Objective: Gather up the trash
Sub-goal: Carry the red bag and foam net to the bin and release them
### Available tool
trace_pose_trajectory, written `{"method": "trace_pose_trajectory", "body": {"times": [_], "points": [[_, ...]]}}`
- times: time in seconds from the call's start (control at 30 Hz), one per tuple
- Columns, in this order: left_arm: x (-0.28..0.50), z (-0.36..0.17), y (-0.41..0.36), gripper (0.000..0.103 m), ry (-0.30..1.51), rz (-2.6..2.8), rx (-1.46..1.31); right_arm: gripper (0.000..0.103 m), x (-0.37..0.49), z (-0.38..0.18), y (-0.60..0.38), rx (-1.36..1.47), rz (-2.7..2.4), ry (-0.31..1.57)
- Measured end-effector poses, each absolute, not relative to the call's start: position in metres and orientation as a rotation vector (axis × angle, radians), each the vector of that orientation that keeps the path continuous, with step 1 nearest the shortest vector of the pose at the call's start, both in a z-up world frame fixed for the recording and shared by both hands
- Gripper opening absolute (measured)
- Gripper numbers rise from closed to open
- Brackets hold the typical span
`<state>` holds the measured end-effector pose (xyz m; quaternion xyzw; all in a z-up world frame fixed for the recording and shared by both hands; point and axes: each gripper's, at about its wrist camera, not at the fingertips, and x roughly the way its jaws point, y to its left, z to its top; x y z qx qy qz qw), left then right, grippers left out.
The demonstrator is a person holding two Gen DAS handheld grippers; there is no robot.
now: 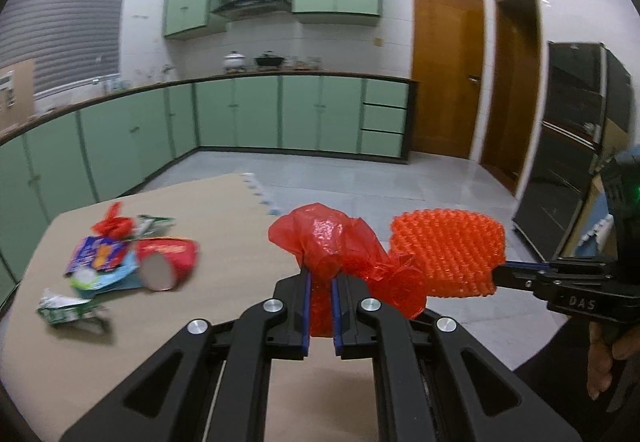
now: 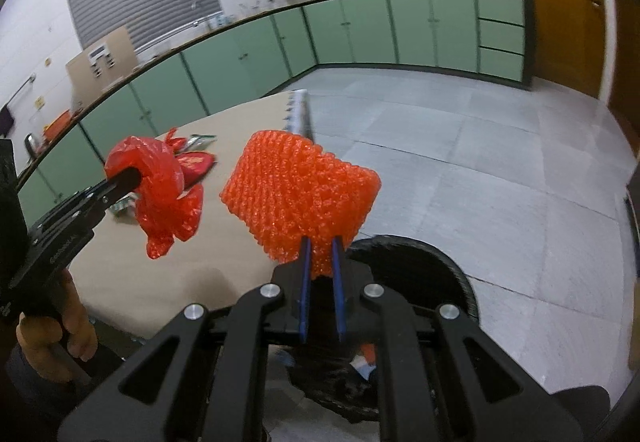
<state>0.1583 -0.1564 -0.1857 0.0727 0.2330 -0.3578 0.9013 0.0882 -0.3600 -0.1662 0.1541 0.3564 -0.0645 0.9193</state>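
Note:
My left gripper [image 1: 320,276] is shut on a crumpled red plastic bag [image 1: 336,242], held above the beige tabletop [image 1: 224,210]. My right gripper [image 2: 321,240] is shut on an orange foam net [image 2: 300,194] and hangs over the rim of a black bin [image 2: 420,254]. Each wrist view shows the other hand: the right gripper [image 1: 500,270] with the foam net [image 1: 448,254] comes in from the right, and the left gripper [image 2: 134,176] with the red bag [image 2: 168,202] from the left. A pile of wrappers [image 1: 120,258] with a red packet [image 1: 172,254] lies on the table's left.
A crumpled green-and-white wrapper [image 1: 68,308] lies apart from the pile. The bin holds a coloured wrapper [image 2: 366,360]. Green cabinets [image 1: 280,114] line the walls, wooden doors [image 1: 444,70] and a black cabinet [image 1: 576,146] stand to the right, and grey tiled floor [image 2: 480,146] stretches beyond.

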Motion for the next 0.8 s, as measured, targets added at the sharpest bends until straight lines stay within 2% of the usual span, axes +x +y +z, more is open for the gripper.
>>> {"method": "trace_pose_trajectory", "body": {"times": [0.43,0.8], "points": [[0.139,-0.218,-0.247,0.008,0.550,-0.880,0.245,0.009,0.048,-0.199,-0.422,0.391,-0.271,0.775],[0.139,-0.256,-0.275,0.010,0.640,-0.896,0.300,0.009,0.064,-0.242,-0.432,0.412,-0.289,0.865]]}}
